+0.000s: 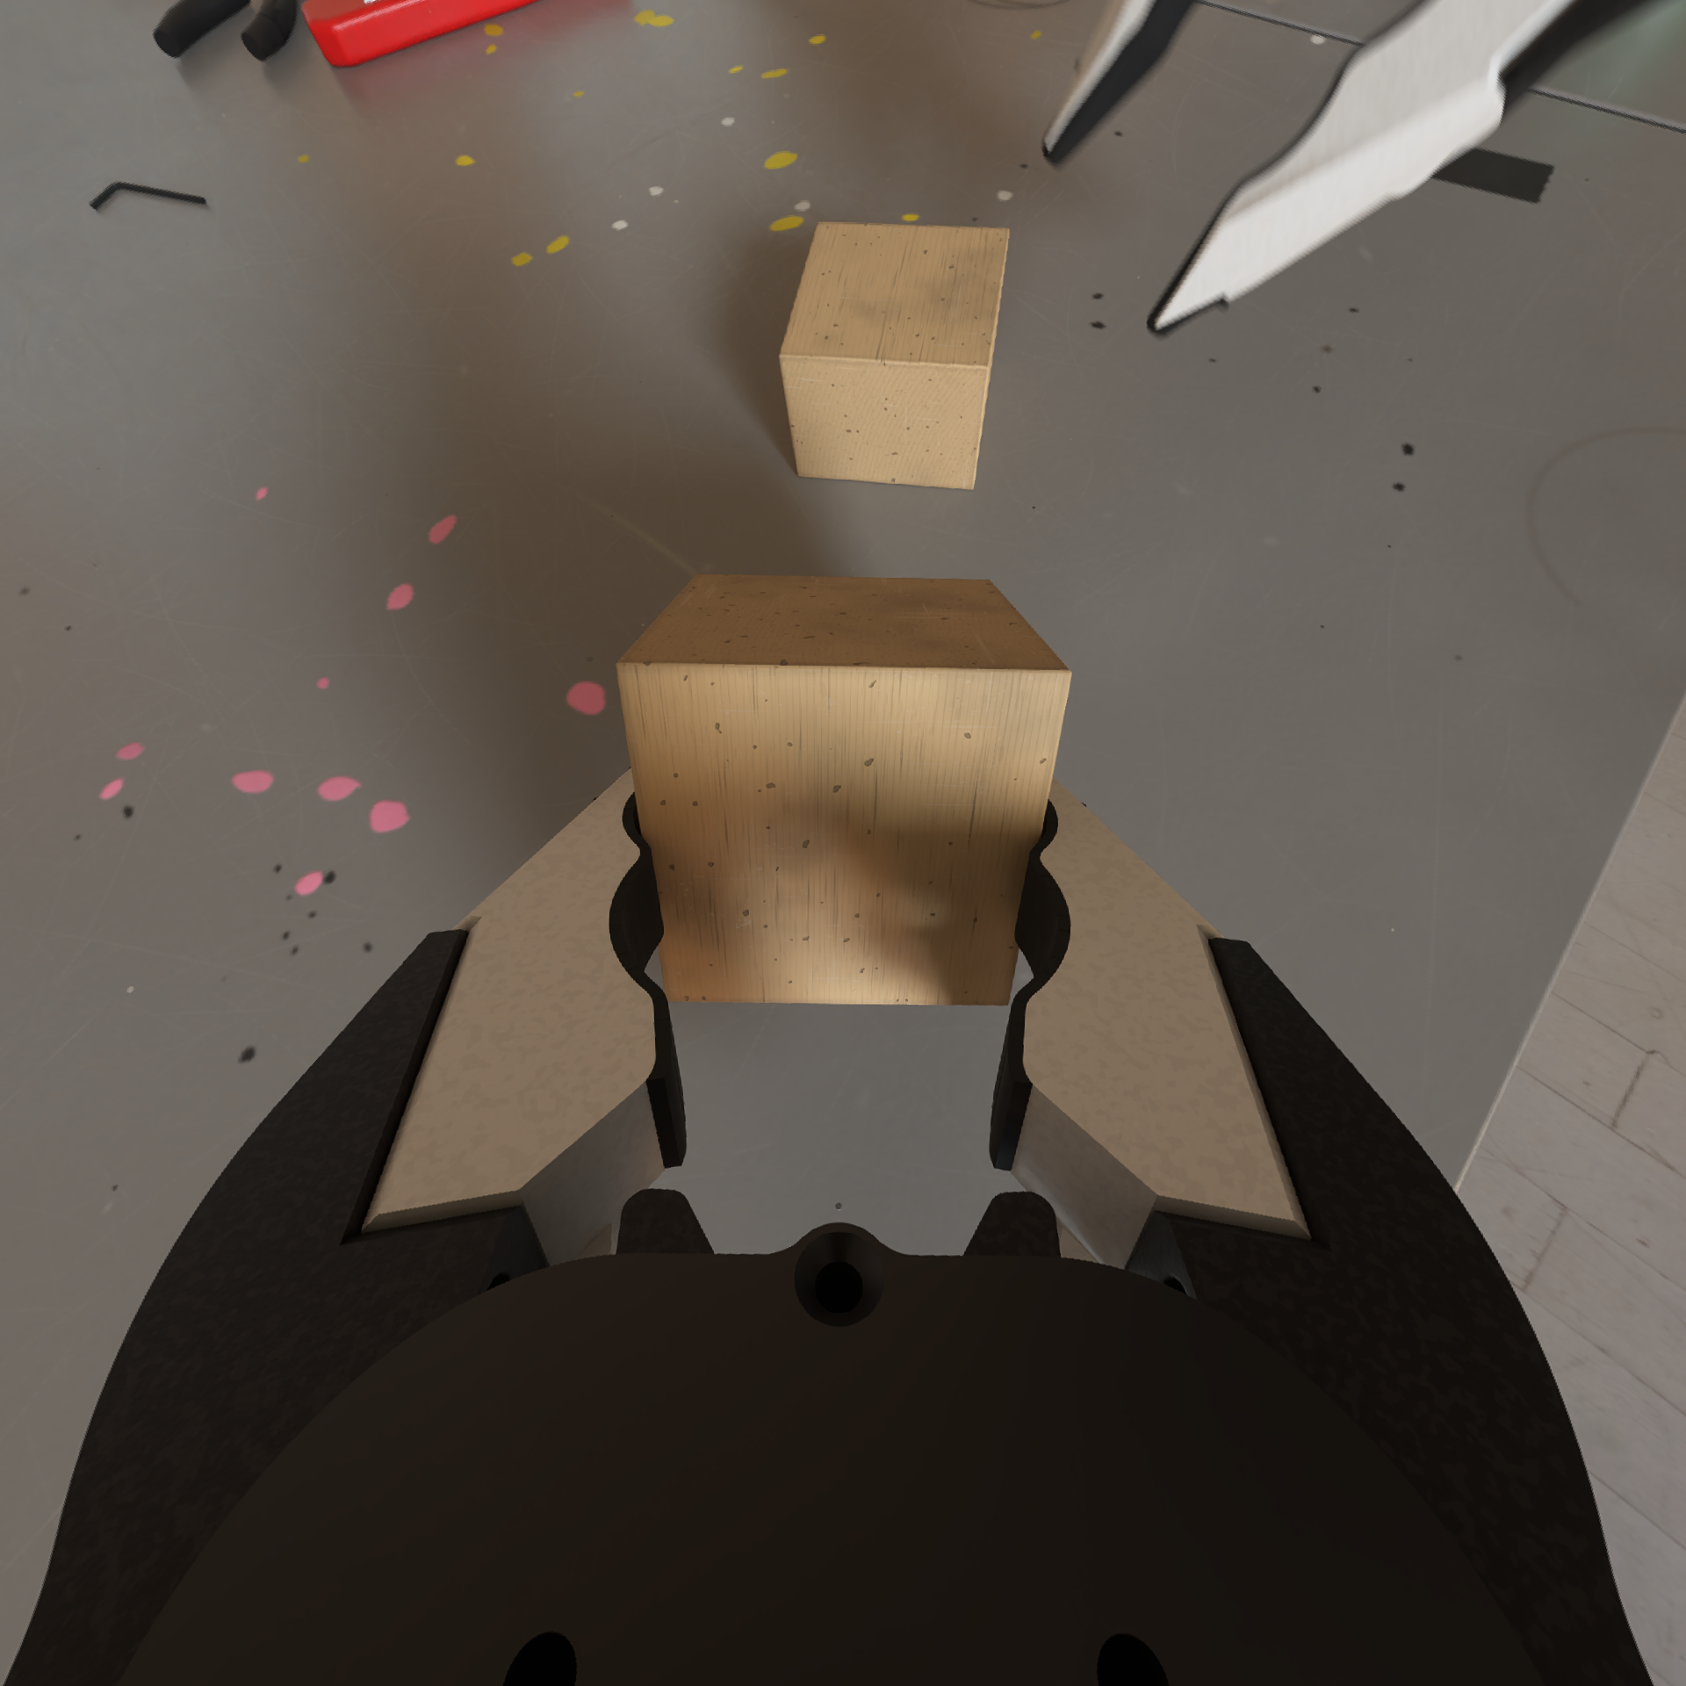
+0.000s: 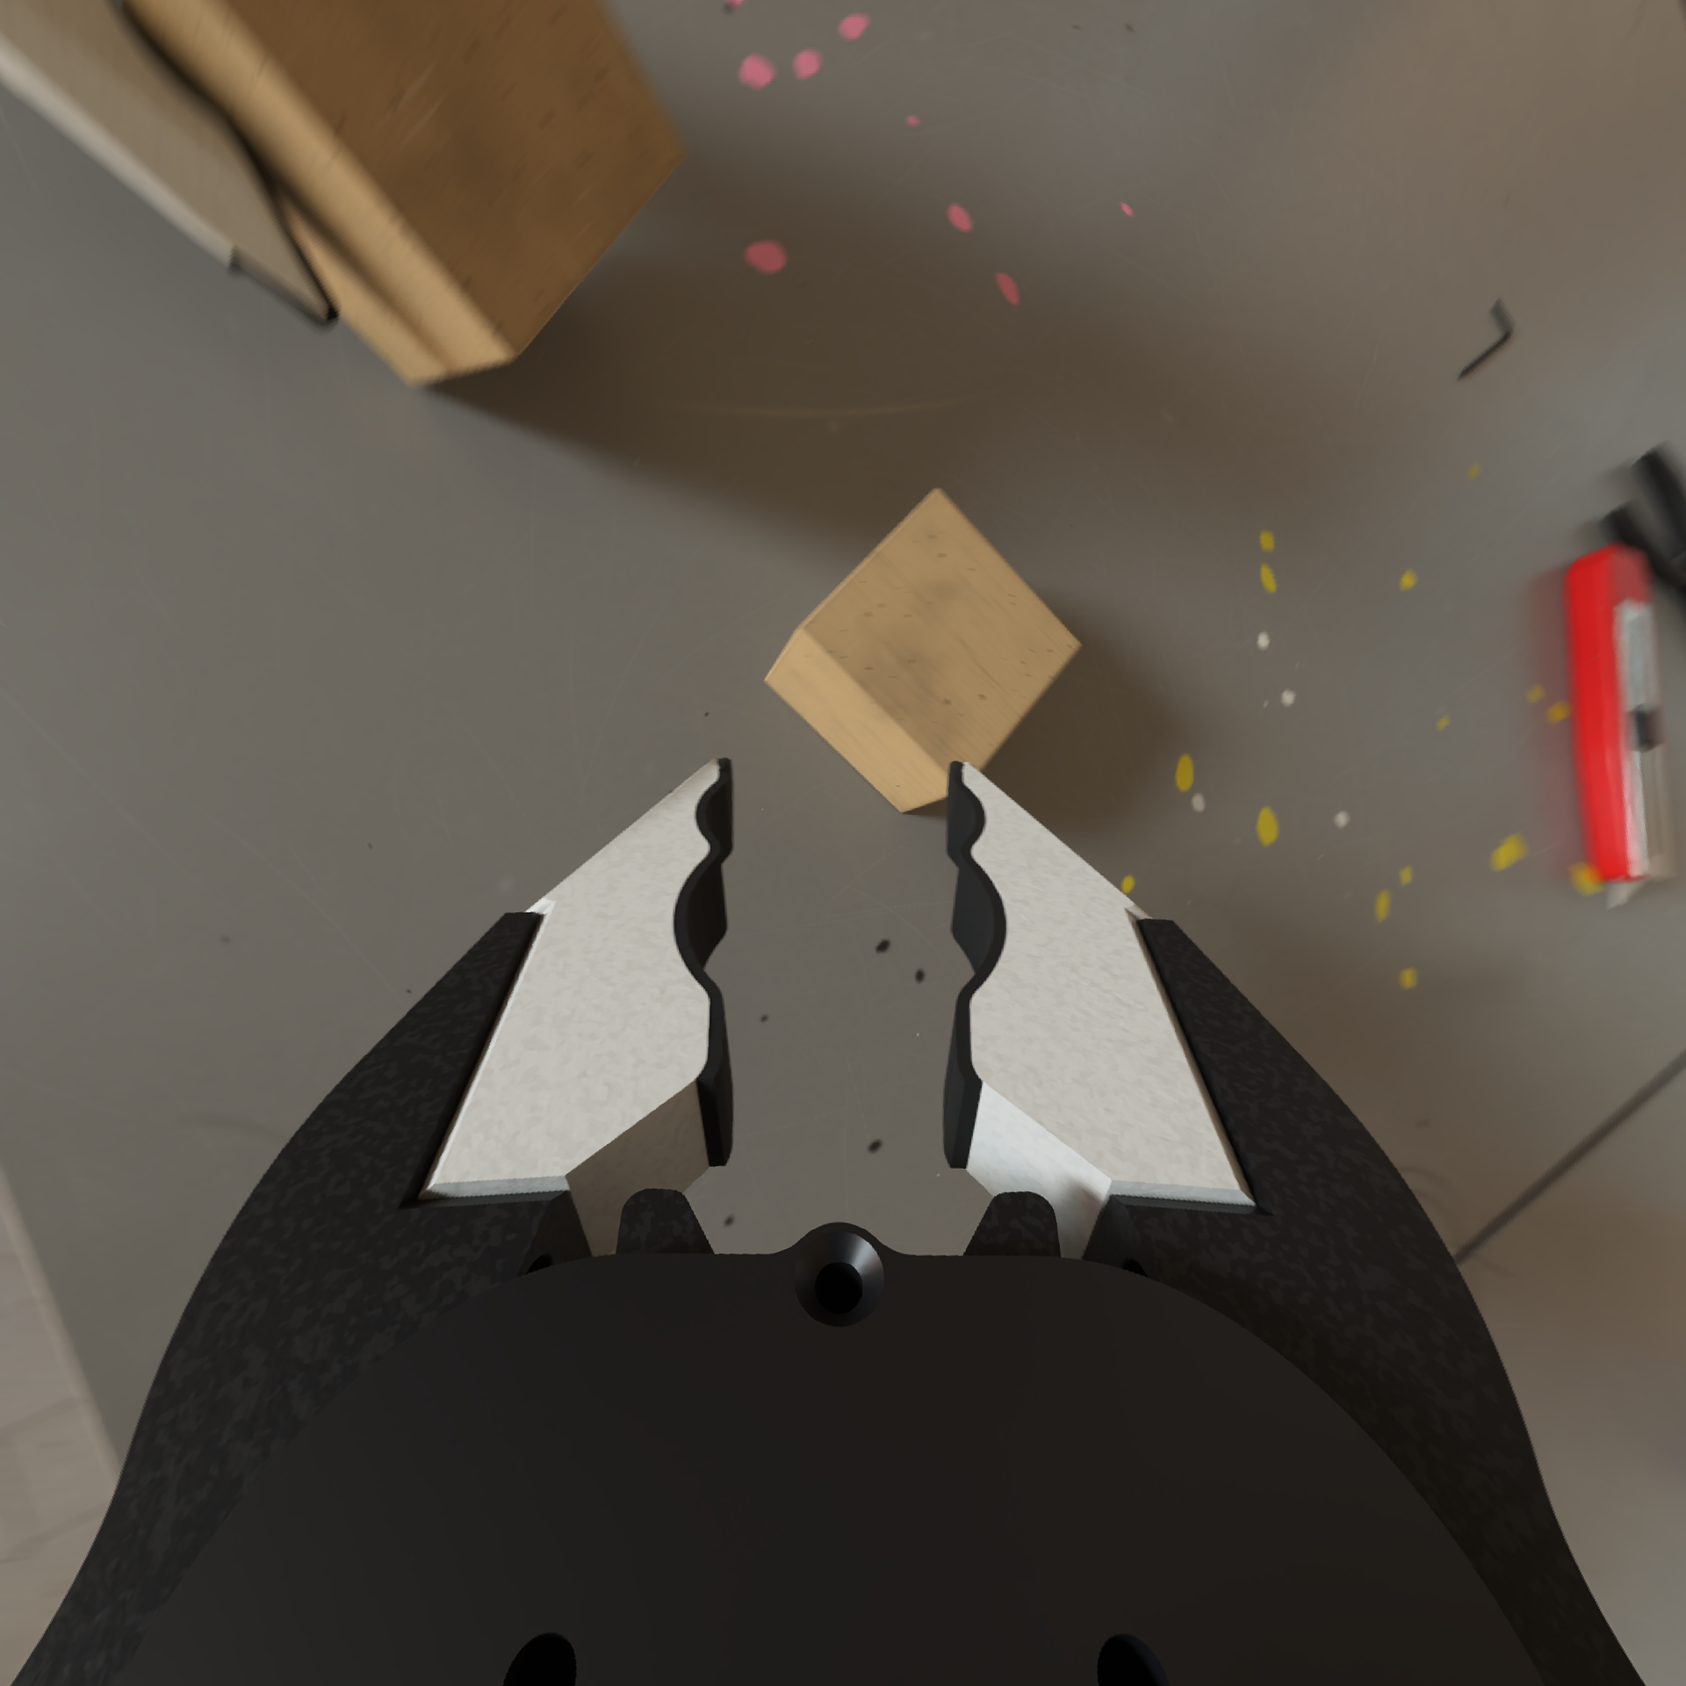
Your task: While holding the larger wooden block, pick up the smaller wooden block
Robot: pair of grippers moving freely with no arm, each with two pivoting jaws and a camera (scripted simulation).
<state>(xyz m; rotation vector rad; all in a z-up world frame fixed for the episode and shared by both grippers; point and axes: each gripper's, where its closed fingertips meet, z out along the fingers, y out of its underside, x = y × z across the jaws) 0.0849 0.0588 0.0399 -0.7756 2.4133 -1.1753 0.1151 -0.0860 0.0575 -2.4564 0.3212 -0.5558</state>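
Note:
My left gripper (image 1: pixel 839 812) is shut on the larger wooden block (image 1: pixel 844 803) and holds it above the grey table. That block also shows at the upper left of the right wrist view (image 2: pixel 438 173), raised off the table. The smaller wooden block (image 1: pixel 889 351) sits on the table beyond it. In the right wrist view the smaller block (image 2: pixel 921 648) lies just ahead of my right gripper (image 2: pixel 839 775), which is open and empty, above the table. The right gripper's fingers (image 1: pixel 1295 210) show at the upper right of the left wrist view.
A red flat tool (image 2: pixel 1610 721) with black handles lies to the right of the small block; it also shows at the top left of the left wrist view (image 1: pixel 401 27). A black hex key (image 1: pixel 146 194) lies on the table. The table edge (image 1: pixel 1569 921) runs along the right.

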